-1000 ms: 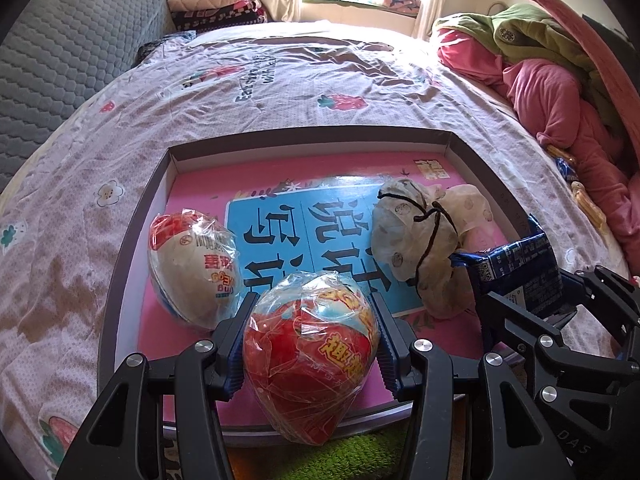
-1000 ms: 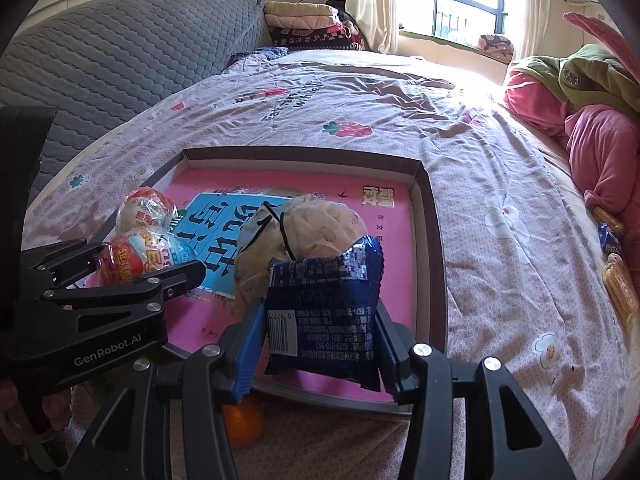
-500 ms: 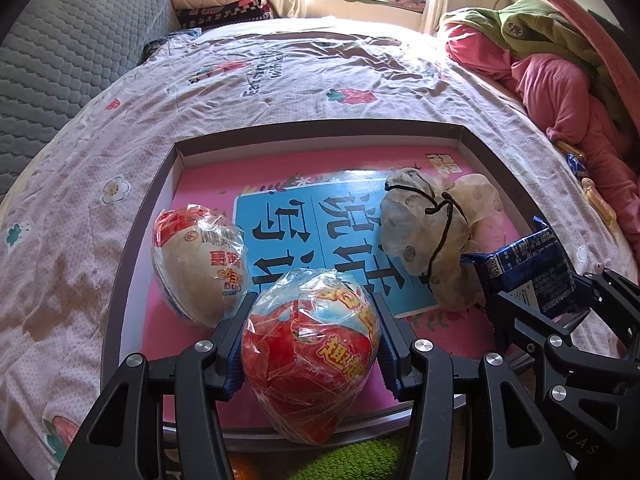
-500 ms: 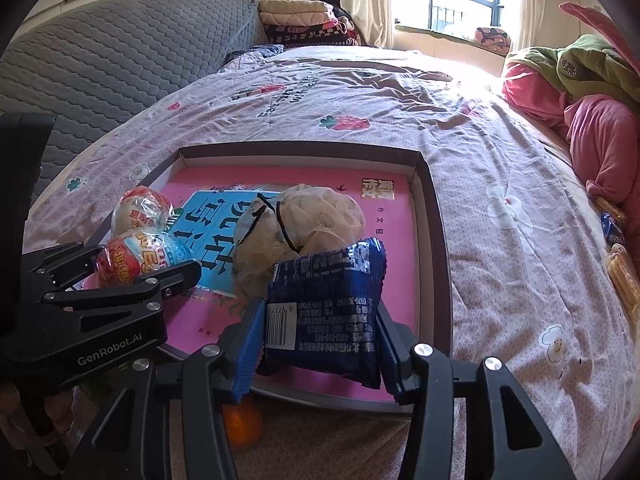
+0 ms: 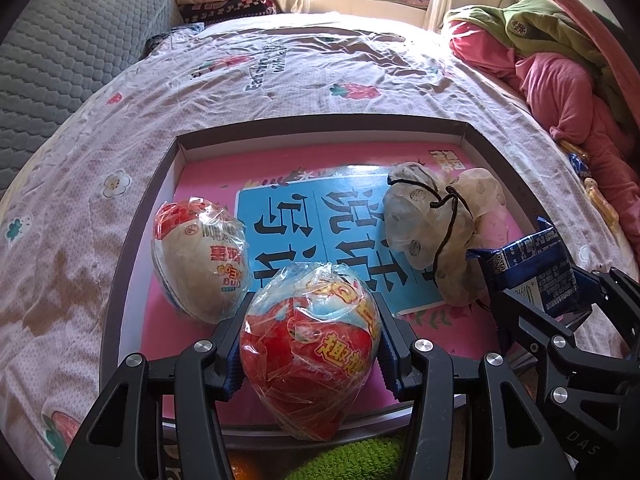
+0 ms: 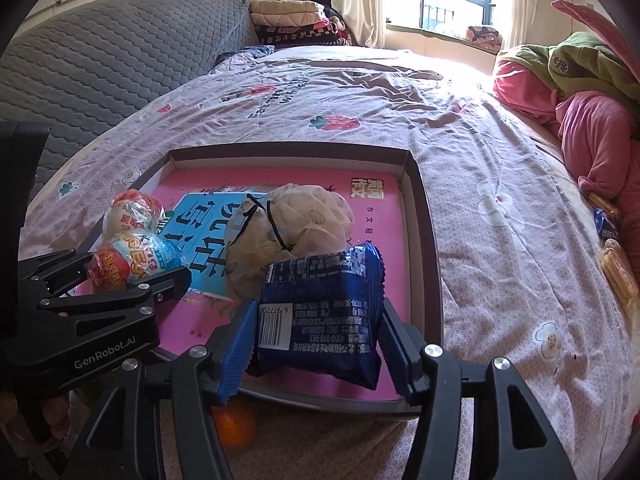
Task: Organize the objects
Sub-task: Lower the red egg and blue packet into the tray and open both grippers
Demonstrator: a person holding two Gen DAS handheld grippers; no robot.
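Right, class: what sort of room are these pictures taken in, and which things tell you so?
Most likely a home bedroom. A large bed with a strawberry-print sheet fills the room, folded blankets are stacked by the window, and a grey quilted headboard stands along one side.

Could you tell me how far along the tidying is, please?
Done: the white egg and pouch lie in the box. In hand: the left gripper clamps the red egg; the right gripper has just been opening around the blue packet. Left: yellow snacks on the bed.
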